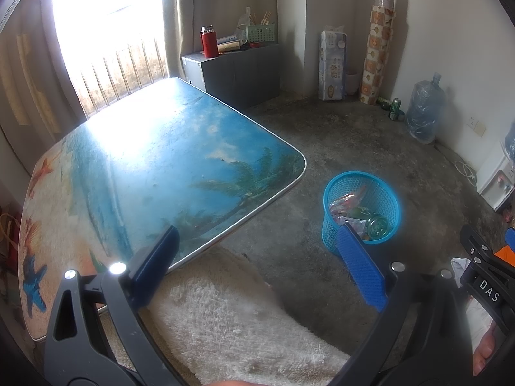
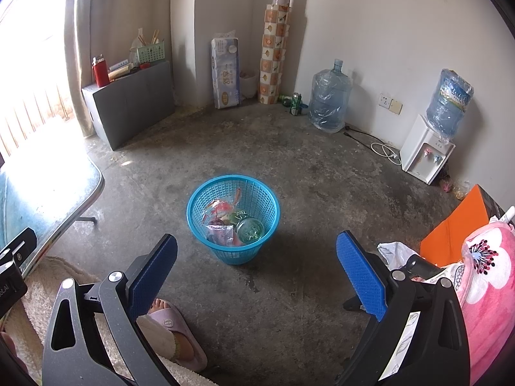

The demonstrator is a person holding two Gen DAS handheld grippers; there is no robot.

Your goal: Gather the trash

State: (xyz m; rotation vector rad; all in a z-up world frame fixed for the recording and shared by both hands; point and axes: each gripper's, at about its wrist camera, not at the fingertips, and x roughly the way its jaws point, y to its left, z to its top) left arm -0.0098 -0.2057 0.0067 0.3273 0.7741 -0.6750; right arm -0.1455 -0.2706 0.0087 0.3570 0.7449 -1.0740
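Concrete floor [image 2: 289,167] holds a trash-filled blue basket [image 2: 232,251] beside the beach-print table [image 1: 161,160].

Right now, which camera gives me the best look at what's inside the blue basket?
The right wrist view: the blue basket sits centred and unobstructed, with wrappers and a round green item inside. In the left wrist view the basket is off to the right, and a finger of the left tool covers its near rim.
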